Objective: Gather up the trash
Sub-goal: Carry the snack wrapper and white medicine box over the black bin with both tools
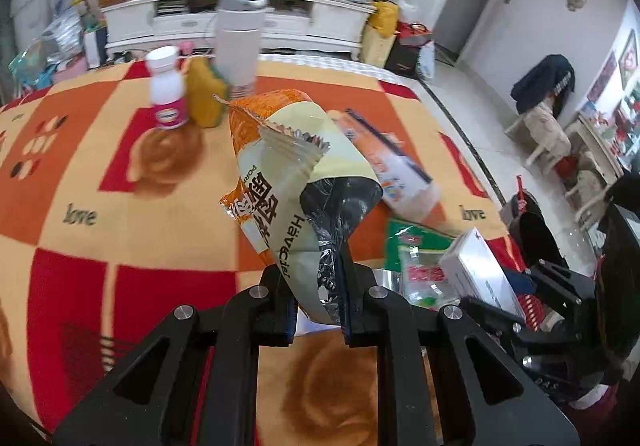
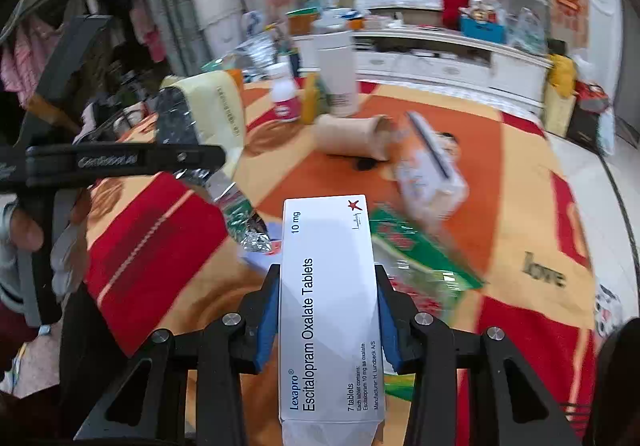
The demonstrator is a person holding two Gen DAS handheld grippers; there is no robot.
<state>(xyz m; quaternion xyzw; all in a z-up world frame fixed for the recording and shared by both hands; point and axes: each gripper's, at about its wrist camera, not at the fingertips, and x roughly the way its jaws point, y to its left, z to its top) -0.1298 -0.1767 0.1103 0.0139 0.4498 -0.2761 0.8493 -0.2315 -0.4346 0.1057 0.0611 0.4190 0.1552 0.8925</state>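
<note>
My left gripper (image 1: 318,298) is shut on an empty orange and cream snack wrapper (image 1: 280,165) and holds it above the patterned table; the wrapper also shows in the right wrist view (image 2: 208,105). My right gripper (image 2: 326,310) is shut on a white Lexapro tablet box (image 2: 328,306), held above the table; the box also shows in the left wrist view (image 1: 480,270). On the table lie a green wrapper (image 2: 420,258), a white and orange carton (image 2: 428,165) and a tipped brown paper cup (image 2: 356,135).
A white tumbler (image 1: 238,41), a small white bottle with a pink label (image 1: 168,89) and a yellow sponge (image 1: 206,93) stand at the table's far side. The tablecloth (image 1: 80,165) is orange, red and yellow. A white cabinet (image 1: 240,17) stands behind.
</note>
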